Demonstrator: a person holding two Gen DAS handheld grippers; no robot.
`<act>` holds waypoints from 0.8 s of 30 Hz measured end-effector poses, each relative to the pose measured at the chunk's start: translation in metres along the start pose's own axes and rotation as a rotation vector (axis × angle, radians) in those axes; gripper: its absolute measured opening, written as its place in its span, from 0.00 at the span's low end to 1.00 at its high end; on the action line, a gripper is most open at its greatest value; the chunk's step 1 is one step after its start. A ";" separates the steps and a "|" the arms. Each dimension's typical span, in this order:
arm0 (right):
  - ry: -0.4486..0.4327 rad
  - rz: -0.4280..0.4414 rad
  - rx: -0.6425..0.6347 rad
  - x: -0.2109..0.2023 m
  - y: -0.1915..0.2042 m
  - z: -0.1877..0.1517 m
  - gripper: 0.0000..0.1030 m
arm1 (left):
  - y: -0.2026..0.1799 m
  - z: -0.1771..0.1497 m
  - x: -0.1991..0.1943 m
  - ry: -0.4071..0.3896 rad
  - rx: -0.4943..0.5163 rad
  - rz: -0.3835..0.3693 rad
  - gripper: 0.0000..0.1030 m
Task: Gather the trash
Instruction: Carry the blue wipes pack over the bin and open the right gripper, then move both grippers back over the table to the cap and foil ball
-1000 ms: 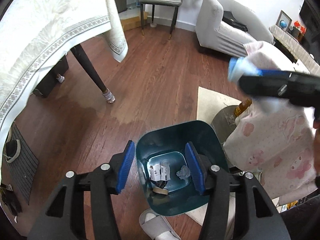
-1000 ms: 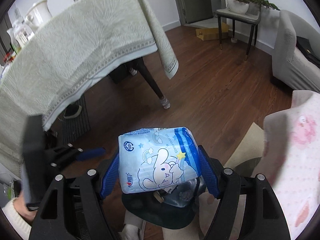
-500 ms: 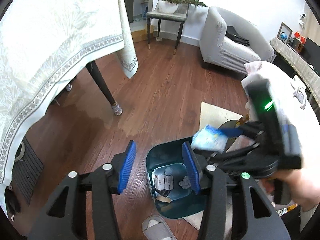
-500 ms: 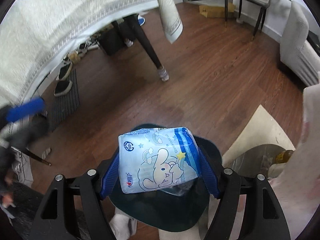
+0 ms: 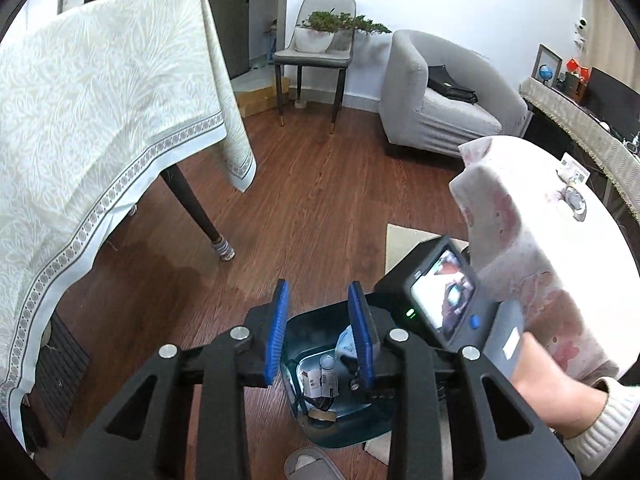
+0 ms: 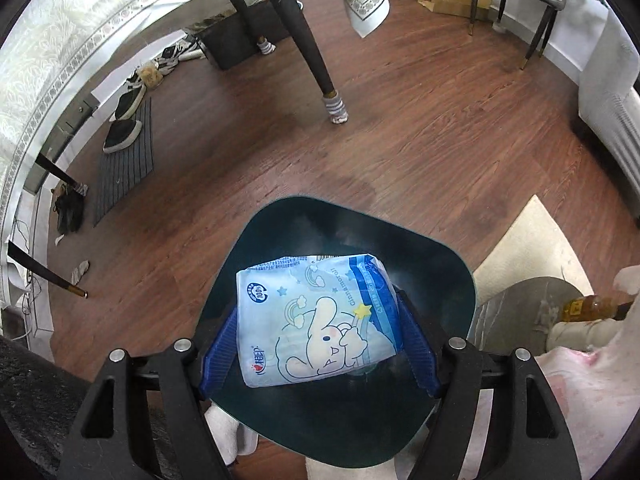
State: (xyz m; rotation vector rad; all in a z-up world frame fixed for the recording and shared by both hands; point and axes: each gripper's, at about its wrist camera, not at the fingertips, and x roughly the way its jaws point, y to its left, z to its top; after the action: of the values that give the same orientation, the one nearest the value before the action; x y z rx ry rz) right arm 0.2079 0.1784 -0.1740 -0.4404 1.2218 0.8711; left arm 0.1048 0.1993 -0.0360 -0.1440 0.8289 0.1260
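Note:
A dark teal bin (image 6: 344,232) stands on the wood floor, and in the left wrist view the bin (image 5: 298,334) has small bottles (image 5: 324,376) and scraps at its bottom. My right gripper (image 6: 318,322) is shut on a blue-and-white tissue pack (image 6: 316,312) with a cartoon rabbit, held just above the bin's mouth. A light blue corner of the pack (image 5: 345,342) shows in the left wrist view. My left gripper (image 5: 317,292) hovers over the bin's near rim, its jaws drawn in to a narrow gap with nothing between them. A hand (image 5: 540,376) holds the right gripper.
A table under a pale cloth (image 5: 100,120) stands to the left, its dark leg (image 6: 312,52) on the floor. Beyond are a grey sofa (image 5: 440,96) and a chair with a plant (image 5: 324,48). A pink-patterned cloth (image 5: 540,220), a beige rug (image 6: 528,240) and a slipper (image 5: 312,464) lie close by.
My left gripper's jaws have narrowed from wide apart to a small gap, and it has risen. The right gripper has come down with the pack to just over the bin.

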 end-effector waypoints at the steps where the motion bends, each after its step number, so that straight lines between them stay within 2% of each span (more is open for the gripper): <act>1: 0.006 0.002 -0.007 0.002 0.000 -0.002 0.74 | -0.001 0.001 -0.002 -0.006 0.000 -0.005 0.32; 9: 0.049 -0.023 -0.017 0.009 -0.002 -0.016 0.83 | -0.014 0.012 -0.015 -0.057 -0.013 -0.041 0.32; 17: 0.023 0.003 -0.016 -0.017 -0.003 -0.017 0.83 | -0.020 0.019 -0.026 -0.098 -0.010 -0.034 0.32; 22: -0.043 0.054 -0.013 -0.054 0.002 -0.015 0.71 | -0.024 0.020 -0.034 -0.123 -0.006 -0.028 0.32; 24: -0.075 0.064 -0.027 -0.072 0.005 -0.016 0.70 | -0.028 0.020 -0.039 -0.147 0.011 0.007 0.32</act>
State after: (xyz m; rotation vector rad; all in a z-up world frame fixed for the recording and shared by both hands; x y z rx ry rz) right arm 0.1877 0.1461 -0.1110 -0.3885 1.1616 0.9510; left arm 0.0985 0.1730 0.0086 -0.1199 0.6837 0.1373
